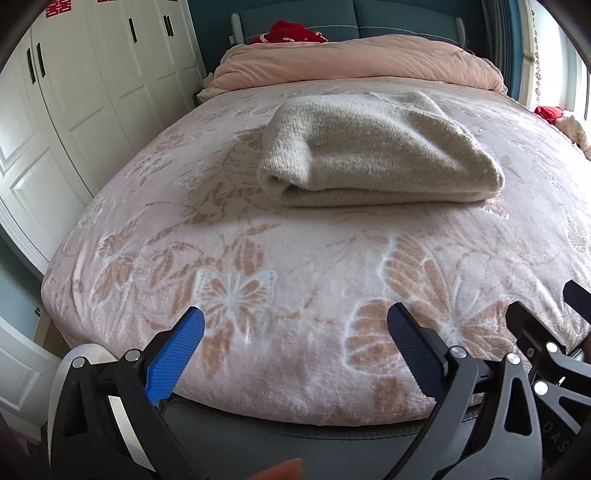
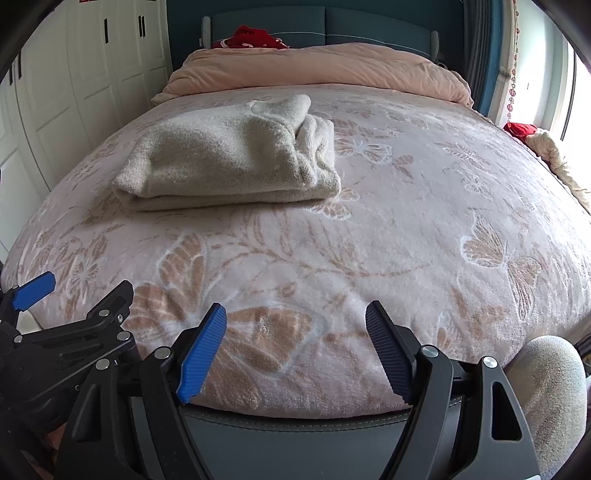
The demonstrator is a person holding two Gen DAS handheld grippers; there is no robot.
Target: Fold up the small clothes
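A cream knitted sweater [image 1: 373, 151] lies folded into a thick bundle on the pink butterfly-patterned bed cover [image 1: 295, 251]. It also shows in the right wrist view [image 2: 229, 155], left of centre, with a bunched sleeve at its right end. My left gripper [image 1: 295, 328] is open and empty above the bed's near edge, well short of the sweater. My right gripper [image 2: 295, 325] is open and empty at the same near edge, to the right of the left one. The left gripper's blue finger [image 2: 35, 290] shows at the far left of the right wrist view.
A pink duvet [image 1: 354, 62] is piled at the head of the bed with a red cloth [image 1: 295, 31] behind it. White wardrobe doors [image 1: 74, 92] stand along the left. More cloth [image 2: 554, 155] lies at the right edge near the window.
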